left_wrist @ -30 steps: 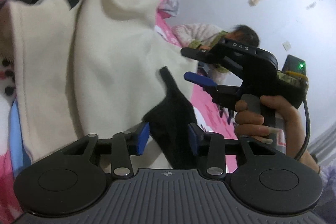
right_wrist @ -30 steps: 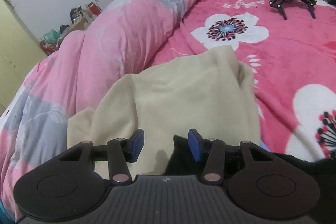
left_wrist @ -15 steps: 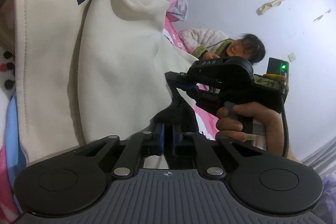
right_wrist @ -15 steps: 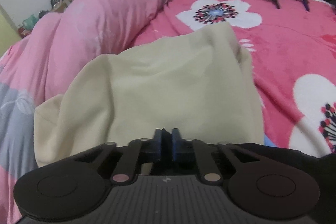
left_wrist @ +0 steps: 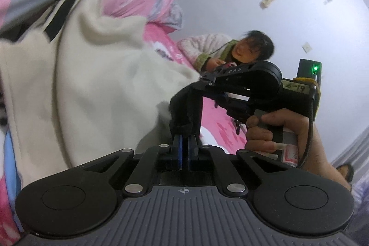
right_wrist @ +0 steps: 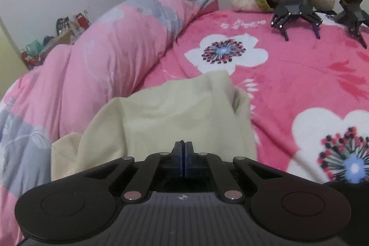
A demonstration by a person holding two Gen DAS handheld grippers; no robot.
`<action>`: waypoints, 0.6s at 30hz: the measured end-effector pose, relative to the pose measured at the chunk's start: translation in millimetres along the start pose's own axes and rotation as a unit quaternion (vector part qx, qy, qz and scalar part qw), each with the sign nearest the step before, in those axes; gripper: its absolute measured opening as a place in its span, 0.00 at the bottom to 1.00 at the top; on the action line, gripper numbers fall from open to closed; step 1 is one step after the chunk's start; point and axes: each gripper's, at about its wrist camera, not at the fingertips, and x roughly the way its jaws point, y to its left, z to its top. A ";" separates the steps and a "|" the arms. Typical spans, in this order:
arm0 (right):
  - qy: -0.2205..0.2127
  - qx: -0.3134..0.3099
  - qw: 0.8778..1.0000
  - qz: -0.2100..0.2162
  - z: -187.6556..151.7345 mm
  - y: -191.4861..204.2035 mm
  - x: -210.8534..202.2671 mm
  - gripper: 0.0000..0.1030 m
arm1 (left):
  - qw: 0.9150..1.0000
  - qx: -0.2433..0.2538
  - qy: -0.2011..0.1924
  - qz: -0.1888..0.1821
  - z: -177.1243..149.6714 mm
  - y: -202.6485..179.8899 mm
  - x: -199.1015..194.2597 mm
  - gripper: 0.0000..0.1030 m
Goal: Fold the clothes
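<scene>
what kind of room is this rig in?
Most likely a home bedroom: the cream garment lies on a bed with a pink flowered blanket, a rolled pink quilt beside it, and a cluttered shelf by the wall.

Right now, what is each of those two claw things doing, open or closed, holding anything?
Left gripper: closed on the black hem of the cream garment.
Right gripper: closed on the same black hem.

Pretty clearly a home bedroom: pink flowered bedspread (right_wrist: 288, 75), a rolled-up pink duvet (right_wrist: 103, 57), cluttered shelf (right_wrist: 57, 36) by the wall.
</scene>
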 end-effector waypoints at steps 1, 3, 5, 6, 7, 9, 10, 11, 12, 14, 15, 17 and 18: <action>-0.006 0.001 1.000 -0.001 1.0 -2.7 -6.5 0.02 | 1.000 0.011 0.000 -0.001 0.0 -5.2 -1.3 0.02; -0.017 0.002 1.000 -0.004 3.0 -8.1 -19.4 0.02 | 0.999 0.035 -0.001 -0.003 -0.6 -15.6 -5.4 0.02; -0.028 0.005 1.000 -0.005 4.9 -14.4 -32.6 0.02 | 0.998 0.062 -0.003 -0.006 -2.0 -27.4 -11.3 0.02; -0.035 0.008 0.999 -0.002 5.6 -19.2 -40.0 0.02 | 0.997 0.079 -0.002 -0.008 -3.1 -33.6 -13.5 0.02; -0.041 0.011 0.999 0.000 6.2 -24.0 -47.3 0.02 | 0.995 0.096 -0.001 -0.009 -4.3 -39.8 -15.7 0.02; -0.046 0.025 0.999 0.005 5.5 -35.2 -59.8 0.02 | 0.990 0.140 0.000 -0.011 -8.7 -52.9 -19.6 0.02; -0.049 0.027 0.998 0.005 3.5 -40.2 -65.8 0.02 | 0.986 0.165 0.001 -0.012 -11.6 -59.6 -21.6 0.02; -0.052 0.029 0.998 0.006 1.6 -45.1 -71.8 0.02 | 0.981 0.191 -0.001 -0.011 -15.8 -66.6 -24.0 0.02; -0.051 0.030 0.998 0.006 -0.6 -50.3 -77.4 0.02 | 0.977 0.214 0.000 -0.011 -19.3 -74.6 -24.7 0.02; -0.044 0.030 0.999 0.005 -5.7 -61.0 -87.6 0.02 | 0.968 0.251 0.008 -0.014 -28.3 -89.0 -23.9 0.02; -0.041 0.029 0.999 0.005 -8.4 -66.1 -92.8 0.02 | 0.963 0.268 0.015 -0.017 -33.2 -95.4 -23.3 0.02; -0.047 0.031 0.998 0.003 -14.7 -78.4 -106.0 0.02 | 0.952 0.305 0.033 -0.014 -46.5 -107.4 -18.1 0.02; -0.049 0.035 0.998 0.002 -17.5 -85.3 -111.8 0.02 | 0.945 0.323 0.043 -0.012 -53.2 -113.4 -15.4 0.02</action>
